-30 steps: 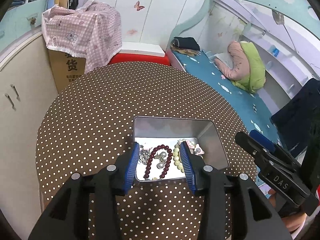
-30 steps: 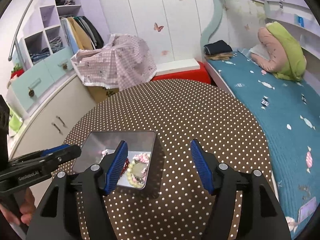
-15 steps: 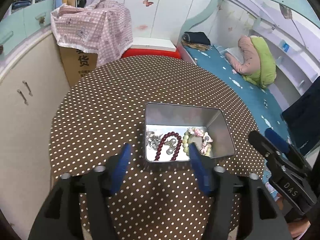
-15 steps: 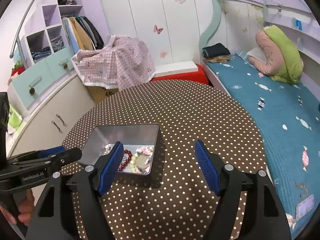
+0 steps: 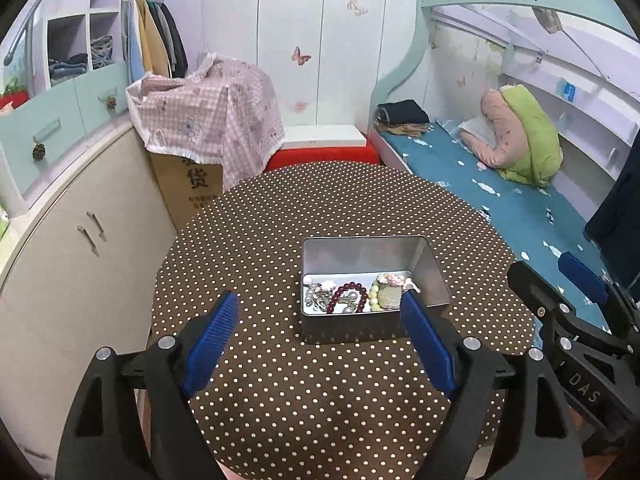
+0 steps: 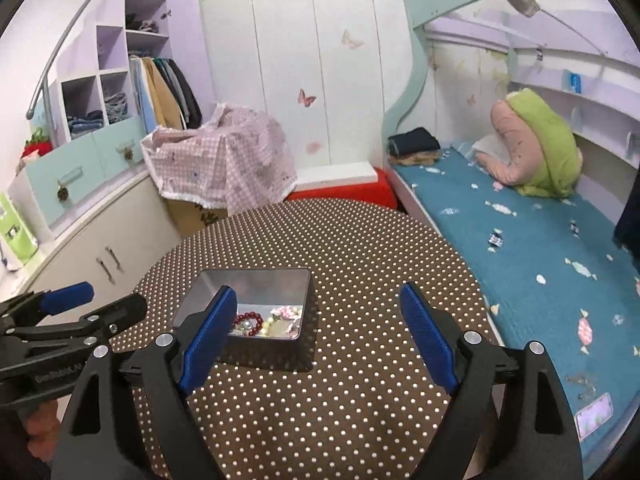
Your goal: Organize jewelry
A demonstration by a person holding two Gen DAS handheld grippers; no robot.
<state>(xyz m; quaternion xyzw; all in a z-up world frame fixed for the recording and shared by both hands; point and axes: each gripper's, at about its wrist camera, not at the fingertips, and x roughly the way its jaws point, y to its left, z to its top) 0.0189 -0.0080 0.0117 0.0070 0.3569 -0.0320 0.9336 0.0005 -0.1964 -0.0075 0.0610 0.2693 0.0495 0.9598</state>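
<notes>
An open silver tin (image 5: 434,276) (image 6: 308,300) sits on the round brown polka-dot table (image 5: 280,216) (image 6: 360,248). Inside lie a dark red bead bracelet (image 5: 347,293) (image 6: 250,322), a pale green bead bracelet (image 5: 384,294), silver pieces (image 5: 316,298) and pink-white pieces (image 5: 394,279). My left gripper (image 5: 320,336) is open and empty, held in front of the tin. My right gripper (image 6: 318,332) is open and empty, to the right of the tin. The right gripper shows at the right of the left wrist view (image 5: 568,308).
A bed (image 6: 540,248) with a blue cover runs along the table's right side. A beige cabinet (image 5: 80,240) stands left. A cardboard box under pink checked cloth (image 5: 208,112) and a red stool (image 5: 320,156) stand behind the table.
My left gripper has opened wider and pulled back and up from over the tin. My right gripper has also drawn back a little; the tin looks farther in both views.
</notes>
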